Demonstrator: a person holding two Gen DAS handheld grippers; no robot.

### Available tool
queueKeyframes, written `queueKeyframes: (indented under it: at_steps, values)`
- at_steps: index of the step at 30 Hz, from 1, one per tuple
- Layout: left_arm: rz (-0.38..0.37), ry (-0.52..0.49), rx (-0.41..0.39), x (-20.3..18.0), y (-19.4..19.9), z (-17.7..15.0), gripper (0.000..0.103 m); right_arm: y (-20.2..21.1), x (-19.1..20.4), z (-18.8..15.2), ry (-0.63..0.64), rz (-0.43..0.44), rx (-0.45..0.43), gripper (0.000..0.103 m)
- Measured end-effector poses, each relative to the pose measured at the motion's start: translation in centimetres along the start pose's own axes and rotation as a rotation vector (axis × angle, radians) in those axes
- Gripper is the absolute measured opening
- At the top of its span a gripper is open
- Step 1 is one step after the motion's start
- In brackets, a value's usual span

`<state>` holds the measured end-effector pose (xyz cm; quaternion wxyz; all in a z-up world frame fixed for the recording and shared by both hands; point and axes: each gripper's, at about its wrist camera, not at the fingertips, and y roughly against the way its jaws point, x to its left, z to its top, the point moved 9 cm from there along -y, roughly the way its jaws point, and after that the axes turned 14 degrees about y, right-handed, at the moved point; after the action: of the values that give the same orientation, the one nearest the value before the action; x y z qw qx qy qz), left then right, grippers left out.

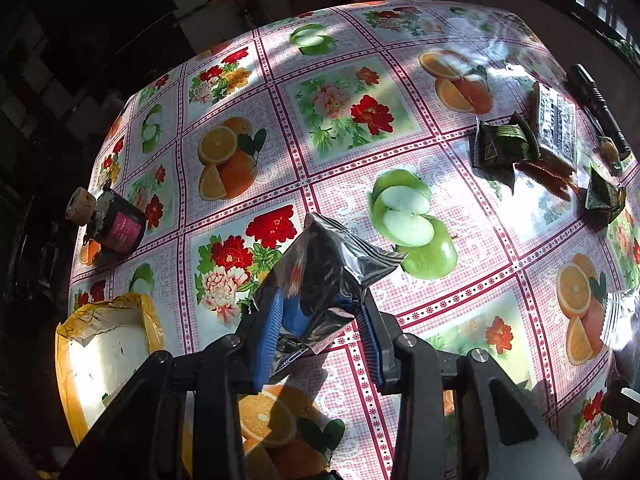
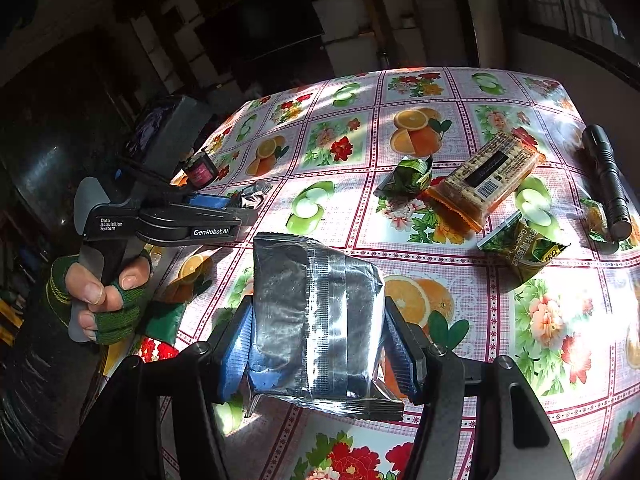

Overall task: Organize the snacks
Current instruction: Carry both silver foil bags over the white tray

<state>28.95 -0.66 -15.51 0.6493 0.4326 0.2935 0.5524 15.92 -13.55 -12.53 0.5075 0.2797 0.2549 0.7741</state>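
My left gripper (image 1: 318, 308) is shut on a crumpled silver foil packet (image 1: 324, 268), its blue pads pinching the lower part above the tablecloth. My right gripper (image 2: 316, 312) is shut on a second, fuller silver foil packet (image 2: 316, 320), gripped across its width with the seam facing the camera. In the right wrist view the left gripper (image 2: 240, 206) shows at the left, held by a hand in a green fingerless glove (image 2: 100, 292), its silver packet (image 2: 256, 194) sticking out past the fingers. An open box with yellow taped edges (image 1: 108, 344) stands at the table's left edge.
On the fruit-and-flower tablecloth (image 1: 340, 112) at the right lie two green snack packets (image 2: 408, 176) (image 2: 524, 252), an orange cracker pack (image 2: 492, 172), a small wrapped sweet (image 2: 596, 220) and a black flashlight (image 2: 606, 180). A dark jar with a pink label (image 1: 118, 224) stands at the left edge.
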Motion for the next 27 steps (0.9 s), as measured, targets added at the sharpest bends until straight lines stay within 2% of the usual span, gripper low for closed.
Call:
queueKeyframes:
  at_steps: [4,15,27]
  values:
    - [-0.027,0.081,-0.013,0.9,2.6,-2.4,0.027,0.1,0.9,-0.2,0.01,0.015,-0.004,0.064]
    - [-0.115,0.295,-0.036,4.6,7.8,-8.7,0.02,0.0,4.3,-0.6,0.044,0.078,-0.006,0.064]
    - [-0.056,0.436,-0.067,9.2,10.8,-12.0,0.02,-0.4,8.1,-0.5,0.075,0.152,-0.008,0.064]
